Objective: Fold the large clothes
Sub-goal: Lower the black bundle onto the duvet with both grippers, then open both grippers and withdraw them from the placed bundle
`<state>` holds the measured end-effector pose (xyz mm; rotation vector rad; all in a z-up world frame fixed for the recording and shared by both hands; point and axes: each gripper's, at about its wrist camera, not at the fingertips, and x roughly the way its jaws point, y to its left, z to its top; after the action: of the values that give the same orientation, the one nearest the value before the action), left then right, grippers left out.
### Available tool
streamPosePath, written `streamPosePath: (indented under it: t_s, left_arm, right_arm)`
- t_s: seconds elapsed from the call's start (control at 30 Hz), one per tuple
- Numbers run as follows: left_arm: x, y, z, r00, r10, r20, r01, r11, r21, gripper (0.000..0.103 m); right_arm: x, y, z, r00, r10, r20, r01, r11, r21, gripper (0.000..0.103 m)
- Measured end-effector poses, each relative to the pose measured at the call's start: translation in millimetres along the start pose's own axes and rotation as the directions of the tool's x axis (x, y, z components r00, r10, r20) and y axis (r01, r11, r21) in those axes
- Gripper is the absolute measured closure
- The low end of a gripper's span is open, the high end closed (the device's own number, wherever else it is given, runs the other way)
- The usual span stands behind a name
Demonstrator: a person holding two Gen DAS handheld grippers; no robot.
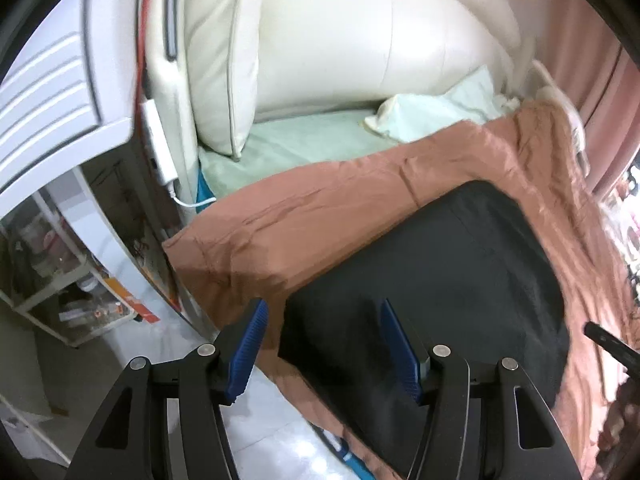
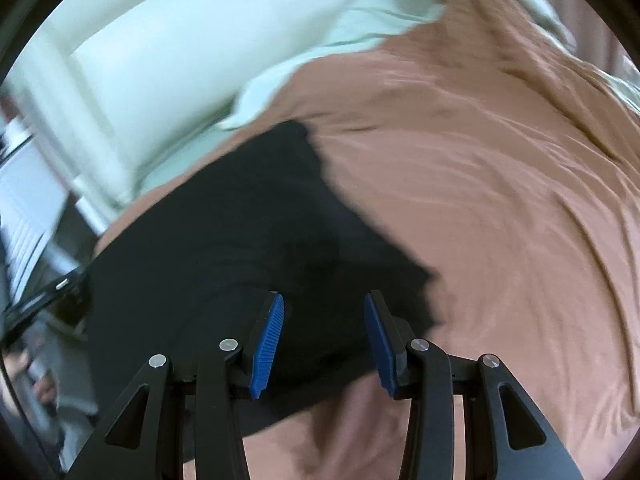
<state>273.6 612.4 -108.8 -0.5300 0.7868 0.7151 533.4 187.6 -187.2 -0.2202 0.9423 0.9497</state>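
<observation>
**Black garment folded, both claws free**

Your black garment (image 1: pixel 432 280) lies as a compact folded block on the brown bedspread (image 1: pixel 304 216), near its edge. Left gripper (image 1: pixel 324 344) and right gripper (image 2: pixel 324 340) hang above it, jaws apart, gripping nothing. Looks nearly done; maybe 1 tidy-up left. No readable writing anywhere.

A home bedroom is showing: padded cream headboard (image 1: pixel 340 40) at 12 o'clock, brown bedspread (image 1: pixel 320 208) covering the bed.
</observation>
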Motion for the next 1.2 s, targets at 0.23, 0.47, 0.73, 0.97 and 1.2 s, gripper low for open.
streamPosePath:
  t_s: [0.23, 0.47, 0.73, 0.97, 1.2]
  left_arm:
    - [24, 15, -16, 0.997, -0.024, -0.069, 0.021, 0.999, -0.049, 0.042]
    - [12, 7, -36, 0.997, 0.007, -0.076, -0.007, 1.000, 0.000, 0.043]
    - [-12, -4, -43, 0.998, 0.007, -0.070, -0.006, 1.000, 0.015, 0.043]
    - [-43, -22, -51, 0.998, -0.014, -0.054, 0.015, 1.000, 0.018, 0.043]
    - [-78, -47, -64, 0.996, -0.078, -0.033, 0.079, 0.997, 0.022, 0.027]
  right_arm:
    - [30, 74, -15, 0.997, 0.015, -0.079, -0.028, 0.985, -0.170, 0.059]
    - [42, 116, -38, 0.993, 0.038, -0.109, -0.064, 0.966, -0.250, 0.042]
    - [32, 104, -59, 0.983, 0.018, -0.183, -0.066, 0.964, -0.257, 0.041]
    - [-8, 86, -70, 0.984, 0.004, -0.176, -0.044, 0.974, -0.223, 0.041]
    - [-66, 45, -77, 0.990, -0.063, -0.123, 0.043, 0.986, -0.162, 0.040]
